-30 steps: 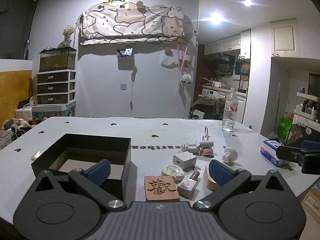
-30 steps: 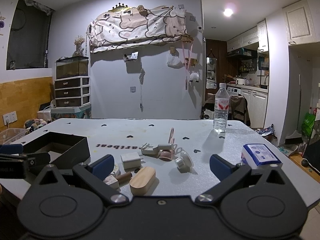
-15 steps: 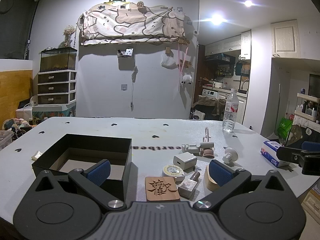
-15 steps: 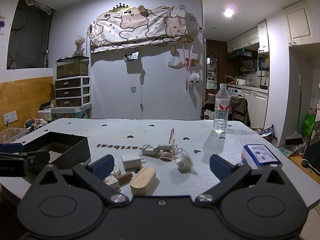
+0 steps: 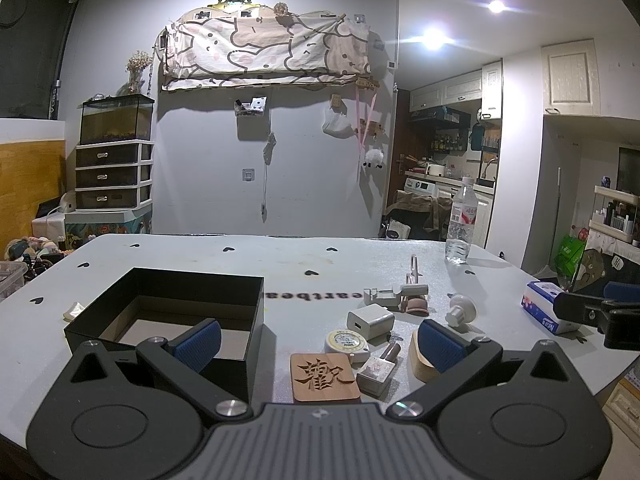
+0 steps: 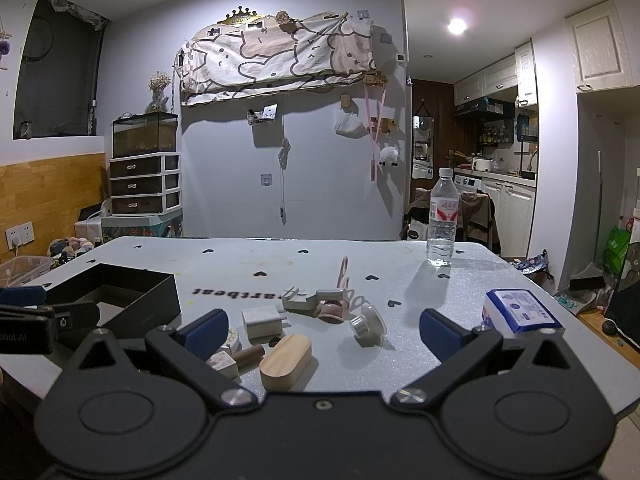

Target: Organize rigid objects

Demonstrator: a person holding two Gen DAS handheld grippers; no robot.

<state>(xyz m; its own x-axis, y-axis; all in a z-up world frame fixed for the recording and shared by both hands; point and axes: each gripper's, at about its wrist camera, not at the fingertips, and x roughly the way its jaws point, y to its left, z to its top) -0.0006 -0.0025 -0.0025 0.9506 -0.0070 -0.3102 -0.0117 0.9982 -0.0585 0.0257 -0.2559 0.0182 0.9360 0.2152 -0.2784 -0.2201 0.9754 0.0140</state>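
We judge the sorting has not begun. Our left gripper (image 5: 316, 340) hovers low in the frame with its jaws spread wide and holding nothing; our right gripper (image 6: 318, 330) is likewise released and empty. The black box (image 5: 172, 312), left of centre in the left wrist view, shows only its bare floor. Everything to be tidied lies on the table (image 5: 320, 256), clustered right of centre: the carved wooden coaster (image 5: 323, 376), round tape measure (image 5: 347, 340), white charger (image 5: 370, 320), small bottle (image 5: 378, 370) and oval wooden block (image 6: 286, 362). All of it remains to be boxed.
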